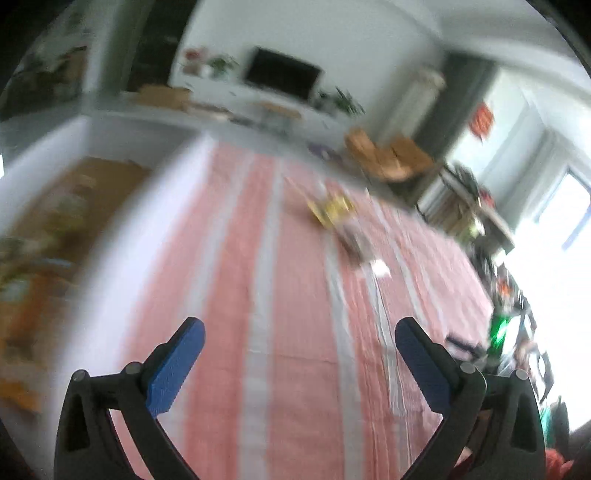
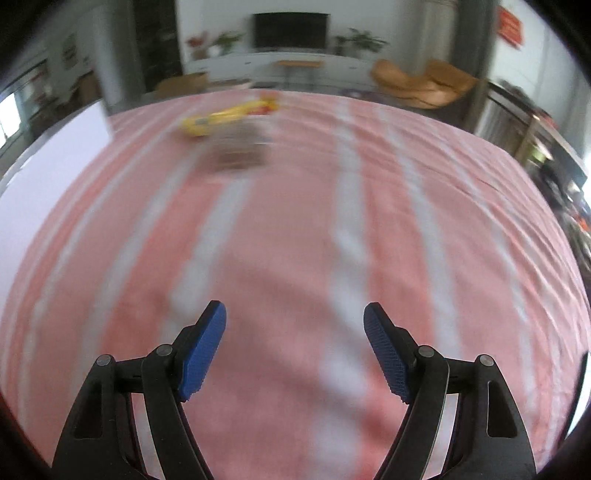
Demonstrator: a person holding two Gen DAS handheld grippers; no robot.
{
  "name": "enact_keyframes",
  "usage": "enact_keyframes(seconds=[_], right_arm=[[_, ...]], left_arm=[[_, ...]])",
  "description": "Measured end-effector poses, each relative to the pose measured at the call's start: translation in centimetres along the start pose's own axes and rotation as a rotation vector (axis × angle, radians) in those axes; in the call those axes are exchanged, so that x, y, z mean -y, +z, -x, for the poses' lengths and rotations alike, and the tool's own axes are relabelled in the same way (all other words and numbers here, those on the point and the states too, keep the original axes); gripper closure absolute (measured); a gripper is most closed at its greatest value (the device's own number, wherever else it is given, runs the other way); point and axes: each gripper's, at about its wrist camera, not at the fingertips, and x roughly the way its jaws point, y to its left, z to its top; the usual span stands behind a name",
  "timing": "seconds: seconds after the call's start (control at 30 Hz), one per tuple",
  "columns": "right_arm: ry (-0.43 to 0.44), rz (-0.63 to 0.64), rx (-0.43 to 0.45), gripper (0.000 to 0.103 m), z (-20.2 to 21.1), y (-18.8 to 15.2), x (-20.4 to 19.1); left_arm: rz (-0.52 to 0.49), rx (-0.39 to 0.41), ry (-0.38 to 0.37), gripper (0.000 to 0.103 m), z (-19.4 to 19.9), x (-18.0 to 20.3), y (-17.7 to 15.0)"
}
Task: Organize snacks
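Two hand-held tools are seen poised above a counter (image 2: pixel 295 240) draped in a red-and-white striped cloth, both views heavily blurred. The left tool (image 1: pixel 300 326) is spread wide, its blue pads (image 1: pixel 176 369) well apart, with nothing held between them. The right tool (image 2: pixel 294 314) is also parted, somewhat less widely, and likewise nothing is gripped.

A yellow snack packet (image 2: pixel 229 114) is seen lying on the cloth far ahead of the right tool and slightly to its left, with a darker brownish packet (image 2: pixel 240 151) just beside it on the nearer side; whether they touch cannot be told. In the left wrist view the same yellow packet (image 1: pixel 332 210) lies well ahead of the left tool, a little to the right.

A white-walled box (image 1: pixel 122 206) holding blurred orange and green items is seen off to that tool's left. A dark screen (image 2: pixel 290 29) and tan chairs (image 2: pixel 424 83) are seen beyond the counter.
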Motion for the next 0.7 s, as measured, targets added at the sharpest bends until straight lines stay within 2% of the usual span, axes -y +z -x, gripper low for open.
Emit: enact_keyframes(seconds=[0.07, 0.13, 0.27, 0.4, 0.6, 0.7], right_arm=[[-0.016, -0.034, 0.013, 0.023, -0.2, -0.3, 2.2], [-0.027, -0.064, 0.020, 0.023, 0.6, -0.8, 4.1], [-0.025, -0.110, 0.013, 0.023, -0.9, -0.4, 6.0], [-0.021, -0.123, -0.007, 0.023, -2.3, -0.2, 5.9], [-0.036, -0.082, 0.015, 0.019, -4.8, 0.9, 4.7], [-0.033, -0.086, 0.014, 0.018, -5.0, 0.9, 4.8]], left_arm=[[-0.020, -0.060, 0.021, 0.001, -4.3, 1.6, -0.9], [0.002, -0.113, 0.048, 0.001, -7.9, 1.8, -1.3], [0.042, -0.136, 0.106, 0.001, -12.5, 1.3, -1.3], [0.022, -0.130, 0.141, 0.001, -15.3, 1.1, -0.7], [-0.121, -0.095, 0.234, 0.001, -16.7, 1.8, -0.2], [-0.146, -0.097, 0.252, 0.001, -17.0, 1.9, -0.2]])
